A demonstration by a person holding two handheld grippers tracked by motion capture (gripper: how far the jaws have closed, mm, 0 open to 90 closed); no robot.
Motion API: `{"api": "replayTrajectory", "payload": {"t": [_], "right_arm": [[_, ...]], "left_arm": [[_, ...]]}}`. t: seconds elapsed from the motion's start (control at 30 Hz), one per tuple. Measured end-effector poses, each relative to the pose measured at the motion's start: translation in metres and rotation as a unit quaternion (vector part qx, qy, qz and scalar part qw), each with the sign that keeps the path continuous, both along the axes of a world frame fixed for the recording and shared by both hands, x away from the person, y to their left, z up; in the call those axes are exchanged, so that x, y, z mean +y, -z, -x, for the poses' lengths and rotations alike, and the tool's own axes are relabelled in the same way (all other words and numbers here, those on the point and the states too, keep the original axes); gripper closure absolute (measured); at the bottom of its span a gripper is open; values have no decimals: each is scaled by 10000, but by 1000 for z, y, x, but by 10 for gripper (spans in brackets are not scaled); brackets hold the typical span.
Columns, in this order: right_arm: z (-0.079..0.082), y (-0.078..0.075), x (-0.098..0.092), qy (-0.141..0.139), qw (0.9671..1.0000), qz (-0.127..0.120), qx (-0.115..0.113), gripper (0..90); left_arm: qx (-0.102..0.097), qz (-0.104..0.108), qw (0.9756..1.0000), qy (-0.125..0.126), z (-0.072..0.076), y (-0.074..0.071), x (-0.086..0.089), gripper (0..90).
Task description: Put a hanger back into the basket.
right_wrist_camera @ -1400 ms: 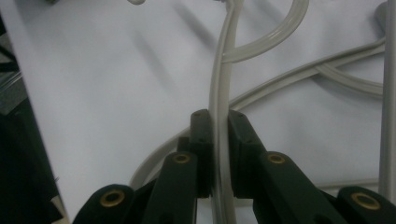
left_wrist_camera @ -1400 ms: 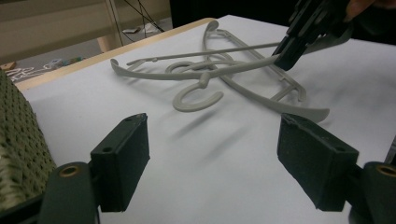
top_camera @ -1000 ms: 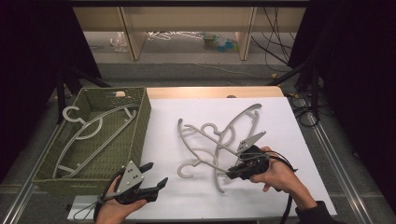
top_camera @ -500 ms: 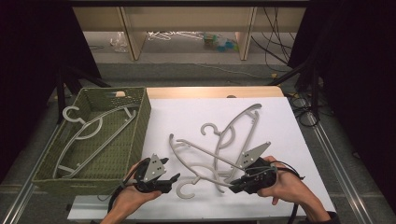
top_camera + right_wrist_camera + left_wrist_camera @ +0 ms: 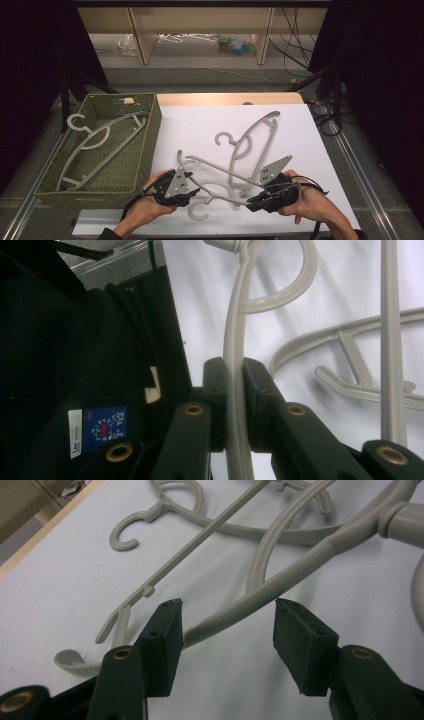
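Observation:
Two grey plastic hangers lie crossed on the white table top (image 5: 300,130). In the high view, my right gripper (image 5: 251,203) is shut on one arm of the near hanger (image 5: 216,187), whose hook points at the front edge. In the right gripper view that arm (image 5: 235,325) runs straight between the pressed pads of the right gripper (image 5: 234,390). My left gripper (image 5: 193,192) is at the same hanger's other arm. Its jaws have just been closing. The arm (image 5: 300,565) lies between the pads of the left gripper (image 5: 225,625), touching only the left pad. The far hanger (image 5: 256,140) lies flat.
A green woven basket (image 5: 151,131) stands at the table's left with another grey hanger (image 5: 95,145) inside it. A wooden edge (image 5: 200,99) runs along the table's back. Metal rails flank the table, with shelves and cables beyond it.
My left gripper has moved right, up to the near hanger, and its jaws have narrowed. My right gripper has drawn that hanger toward the table's front edge.

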State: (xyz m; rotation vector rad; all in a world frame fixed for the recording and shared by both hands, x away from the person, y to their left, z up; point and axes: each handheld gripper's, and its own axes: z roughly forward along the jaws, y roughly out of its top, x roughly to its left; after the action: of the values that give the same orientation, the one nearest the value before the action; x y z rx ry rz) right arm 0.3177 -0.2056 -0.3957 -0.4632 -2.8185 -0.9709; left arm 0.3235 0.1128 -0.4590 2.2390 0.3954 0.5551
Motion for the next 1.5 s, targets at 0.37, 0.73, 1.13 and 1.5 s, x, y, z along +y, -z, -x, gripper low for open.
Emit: {"api": "replayTrajectory", "payload": {"t": [0.37, 0.73, 1.13, 1.5], "right_arm": [[0, 0, -1, -76, 10000, -43, 47, 821], [-2, 1, -4, -91, 9999, -119, 28, 817], [-5, -1, -1, 87, 9973, 187, -698, 671], [-8, -8, 0, 747, 9892, -65, -1259, 478]], "left_arm": [[-124, -98, 9986, 509, -7, 2, -8, 479], [-447, -516, 9884, 1353, -7, 1, -17, 646], [-859, -852, 9759, 1815, 6, -18, -25, 742], [-890, -748, 9776, 1756, 9, -34, -26, 790]]}}
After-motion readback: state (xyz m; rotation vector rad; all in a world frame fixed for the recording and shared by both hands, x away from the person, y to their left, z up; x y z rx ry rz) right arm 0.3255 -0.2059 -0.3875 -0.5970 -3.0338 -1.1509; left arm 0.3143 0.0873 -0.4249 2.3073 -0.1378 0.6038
